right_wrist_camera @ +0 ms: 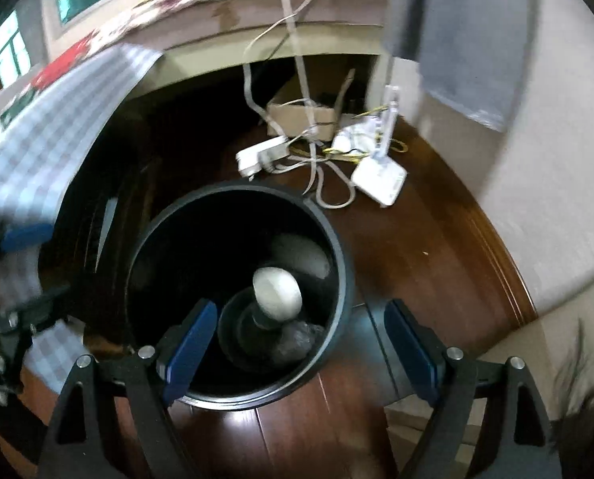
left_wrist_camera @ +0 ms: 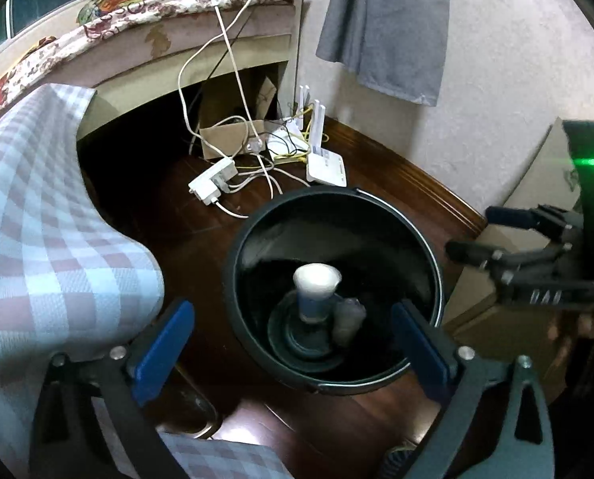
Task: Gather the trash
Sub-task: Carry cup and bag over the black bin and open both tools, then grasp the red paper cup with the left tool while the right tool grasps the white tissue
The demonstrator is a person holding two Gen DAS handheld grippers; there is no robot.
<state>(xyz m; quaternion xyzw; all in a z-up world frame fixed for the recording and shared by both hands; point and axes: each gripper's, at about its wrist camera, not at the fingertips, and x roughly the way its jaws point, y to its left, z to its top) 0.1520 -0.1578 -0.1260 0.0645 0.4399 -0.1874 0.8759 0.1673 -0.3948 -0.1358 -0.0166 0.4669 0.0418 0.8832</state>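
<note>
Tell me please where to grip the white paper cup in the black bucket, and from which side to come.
Grip the white paper cup across its wide rim, coming straight down from above. It stands roughly upright at the bottom of the round black plastic bucket, whose deep walls block any approach from the side. A crumpled wrapper lies beside it.

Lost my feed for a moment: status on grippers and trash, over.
Left gripper open, empty; right gripper open, empty. White paper cup and crumpled clear wrapper inside round black bucket. Nothing blocking the bucket.
</note>
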